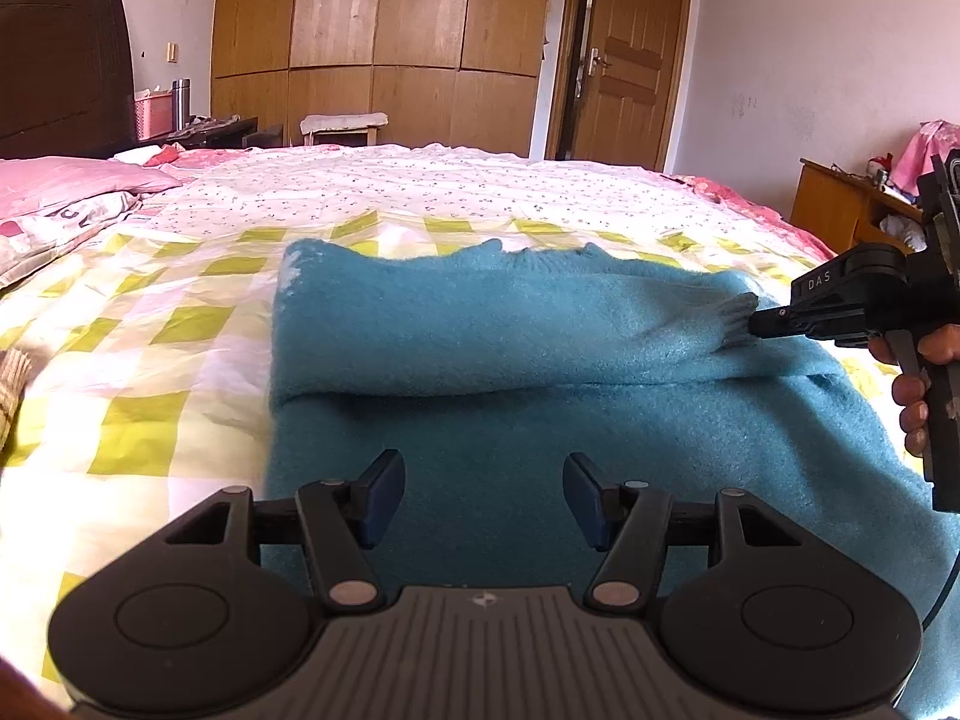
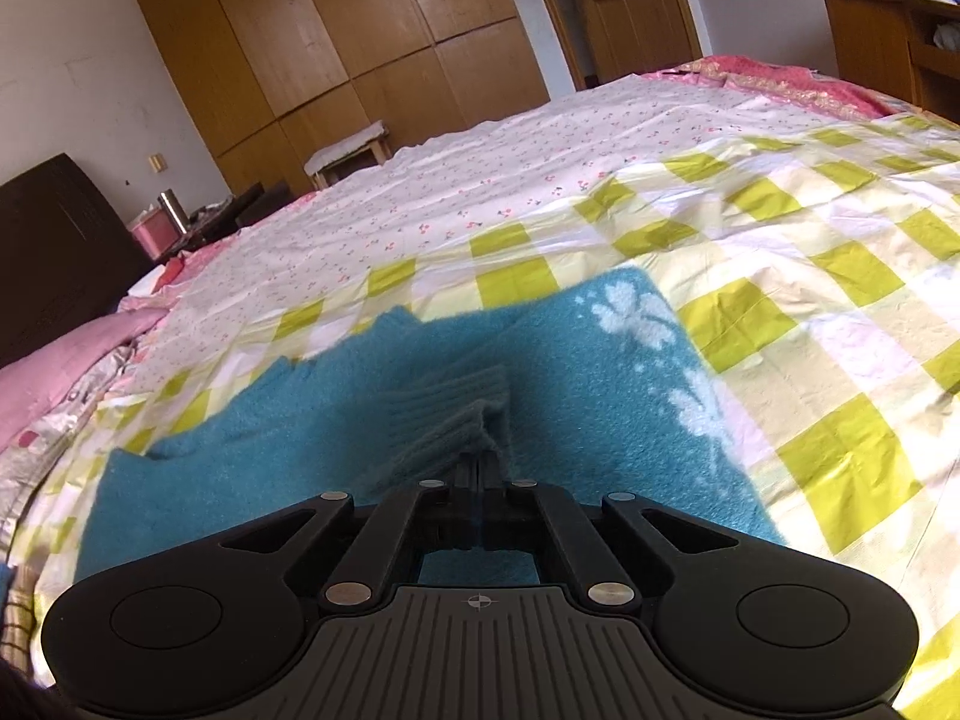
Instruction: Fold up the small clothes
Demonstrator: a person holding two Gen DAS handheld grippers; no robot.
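Nearest, the left gripper point(image 1: 483, 498) hovers with its jaws apart, nothing between them, above the near part of the teal sweater point(image 1: 480, 360). Further out, the right gripper point(image 1: 757, 322) is clamped tight on the ribbed grey cuff point(image 2: 456, 414). The sweater lies partly folded on the checked bedsheet point(image 1: 150, 360). Far back stands a wooden wardrobe point(image 1: 372, 30).

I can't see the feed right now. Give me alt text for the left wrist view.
The right gripper, jaws shut, pinches the grey ribbed cuff of a teal sweater lying partly folded on a checked bedspread. The left gripper hovers over the sweater's near part, jaws open and holding nothing. A wooden wardrobe and door stand behind the bed.
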